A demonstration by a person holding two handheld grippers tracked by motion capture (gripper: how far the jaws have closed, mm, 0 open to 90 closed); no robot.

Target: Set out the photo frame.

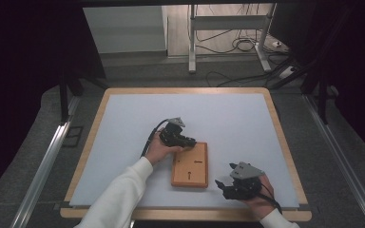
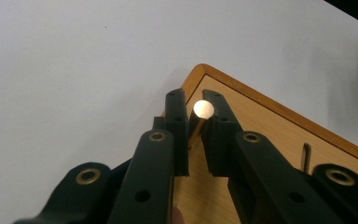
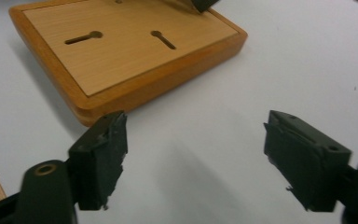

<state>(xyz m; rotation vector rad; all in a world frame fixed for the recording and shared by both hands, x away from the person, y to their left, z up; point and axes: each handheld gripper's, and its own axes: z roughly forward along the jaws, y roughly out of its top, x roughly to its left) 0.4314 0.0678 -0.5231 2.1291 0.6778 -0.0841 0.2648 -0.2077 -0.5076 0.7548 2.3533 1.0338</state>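
Spread right gripper [image 3: 193,161] beside slotted wooden board [image 3: 135,60]

Orange-brown wooden board [image 1: 190,166], white mat [image 1: 138,128]

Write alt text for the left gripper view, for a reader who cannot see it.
Two black jaws of the left gripper close on a thin brass-coloured peg, seen end-on, over the corner of a wooden board on a white table. A keyhole slot shows in the board to the right.
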